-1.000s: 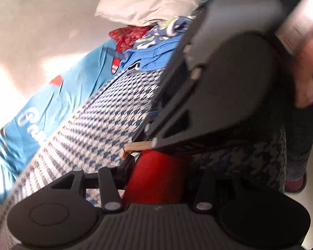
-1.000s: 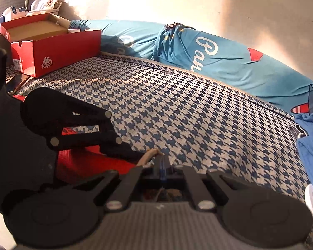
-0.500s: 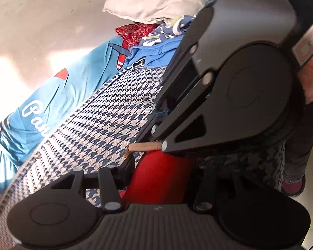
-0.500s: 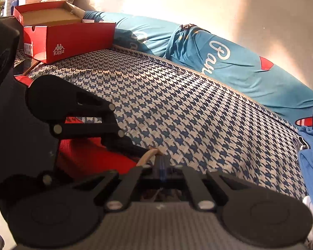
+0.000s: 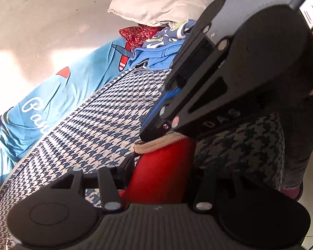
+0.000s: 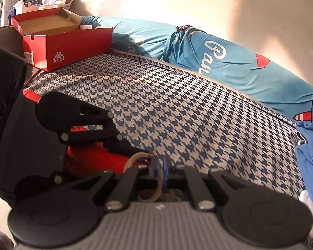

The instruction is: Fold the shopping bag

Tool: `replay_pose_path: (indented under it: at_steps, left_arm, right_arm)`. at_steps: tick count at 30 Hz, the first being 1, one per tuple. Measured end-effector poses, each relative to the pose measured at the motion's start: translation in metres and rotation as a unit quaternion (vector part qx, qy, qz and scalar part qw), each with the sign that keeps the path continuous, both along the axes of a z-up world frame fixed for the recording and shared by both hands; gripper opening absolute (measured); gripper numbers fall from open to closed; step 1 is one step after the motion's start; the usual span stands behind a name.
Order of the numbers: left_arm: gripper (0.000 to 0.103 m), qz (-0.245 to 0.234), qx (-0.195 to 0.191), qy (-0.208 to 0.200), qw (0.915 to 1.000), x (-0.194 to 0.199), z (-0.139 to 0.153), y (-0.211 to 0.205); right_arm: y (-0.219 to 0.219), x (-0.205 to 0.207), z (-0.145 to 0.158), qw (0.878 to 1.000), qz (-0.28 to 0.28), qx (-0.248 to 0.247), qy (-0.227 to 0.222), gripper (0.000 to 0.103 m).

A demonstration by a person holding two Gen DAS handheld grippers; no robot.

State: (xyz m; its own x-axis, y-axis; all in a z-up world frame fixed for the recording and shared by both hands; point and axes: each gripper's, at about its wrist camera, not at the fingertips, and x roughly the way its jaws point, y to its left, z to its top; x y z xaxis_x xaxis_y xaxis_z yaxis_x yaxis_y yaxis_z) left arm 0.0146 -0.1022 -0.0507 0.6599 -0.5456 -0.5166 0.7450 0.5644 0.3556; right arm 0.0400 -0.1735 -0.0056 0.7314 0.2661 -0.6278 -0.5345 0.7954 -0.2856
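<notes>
Lying on the near edge of a bed, the red shopping bag [image 5: 162,173] shows as a smooth, bright red fabric bundle with a beige woven handle [image 5: 156,144] running along its top. In the left wrist view the bag stands between the fingers of the left gripper [image 5: 160,175], whose jaws are partly apart with the red fabric filling the gap; the right-hand finger is hidden in shadow, so whether the pads actually press on the bag cannot be told. In the right wrist view the bag [image 6: 94,158] sits low and left, mostly covered by the black linkage of the other tool.

The right gripper [image 6: 159,166] is clenched on the beige handle, which loops up from the red cloth (a thin pale cord in this view) and passes between its blue-edged fingertips [image 6: 164,166]. Seen from the left wrist camera, that same right gripper comes in from the upper right, its tip meeting the handle just above the bag.

The bed is covered with a blue-and-white houndstooth blanket [image 6: 177,108]. Along its far side lies a teal sheet [image 6: 229,62] with white script lettering and a red mark. A red shoebox [image 6: 68,41], open, stands at the far left corner. At the right end are a heap of blue clothes [image 5: 156,50], a red patterned cloth, and a grey pillow [image 5: 167,0] on top.
</notes>
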Motion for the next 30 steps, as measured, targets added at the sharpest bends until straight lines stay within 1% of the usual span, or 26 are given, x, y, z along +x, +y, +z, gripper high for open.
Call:
replay_pose_path:
  at_steps: [3,4,5,6,7,10,11,12,13,14,16,21,25,28,30]
  left_arm:
    - [0.046,0.000,0.000,0.000,1.0000,0.000,-0.001,0.000]
    - [0.046,0.001,0.000,0.000,1.0000,0.012,0.000,-0.010]
    - [0.046,0.002,0.000,0.000,1.0000,0.035,0.003,-0.026]
    - [0.046,0.002,0.000,-0.001,1.0000,0.045,0.005,-0.031]
    - [0.046,0.002,0.000,-0.001,1.0000,0.044,0.004,-0.032]
    - [0.046,0.002,0.000,-0.001,1.0000,0.041,0.001,-0.031]
    - [0.046,0.001,0.000,0.000,1.0000,0.034,0.003,-0.024]
    - [0.046,-0.001,0.000,0.001,1.0000,0.020,0.007,-0.008]
    - [0.046,-0.002,0.000,0.001,1.0000,0.017,0.008,-0.005]
    - [0.046,-0.002,0.000,0.001,1.0000,0.027,0.005,-0.015]
    - [0.046,-0.002,0.001,-0.001,1.0000,0.030,0.002,-0.021]
    - [0.046,-0.004,0.007,-0.004,1.0000,0.026,-0.002,-0.021]
    - [0.046,-0.003,0.012,-0.003,0.9999,0.022,-0.004,-0.021]
    - [0.046,-0.002,0.013,-0.002,0.9999,0.019,-0.005,-0.019]
    - [0.046,-0.001,0.015,0.004,0.9999,0.020,-0.004,-0.019]
  right_arm:
    - [-0.002,-0.001,0.002,1.000,0.002,0.003,0.000,0.007]
    - [-0.002,-0.002,0.004,1.000,0.007,0.008,0.002,0.012]
    - [-0.003,-0.004,0.007,1.000,0.016,0.016,0.006,0.019]
    - [-0.004,-0.006,0.010,0.999,0.025,0.024,0.008,0.021]
    - [-0.004,-0.008,0.011,0.999,0.032,0.027,0.010,0.021]
    - [-0.001,-0.011,0.011,0.999,0.044,0.024,0.015,0.021]
    - [-0.001,-0.011,0.011,0.998,0.045,0.027,0.016,0.021]
    - [-0.001,-0.011,0.011,0.998,0.046,0.028,0.018,0.019]
    - [-0.001,-0.011,0.011,0.998,0.046,0.029,0.021,0.016]
    - [-0.001,-0.011,0.010,0.998,0.047,0.030,0.023,0.013]
    - [-0.002,-0.010,0.009,0.998,0.046,0.033,0.030,0.011]
    - [-0.008,-0.004,0.006,0.997,0.020,0.050,0.058,0.011]
    - [-0.009,-0.003,0.003,0.997,0.020,0.045,0.063,0.011]
    - [-0.011,-0.001,0.002,0.996,0.017,0.054,0.071,0.011]
    - [-0.010,-0.002,0.002,0.996,0.020,0.051,0.068,0.011]
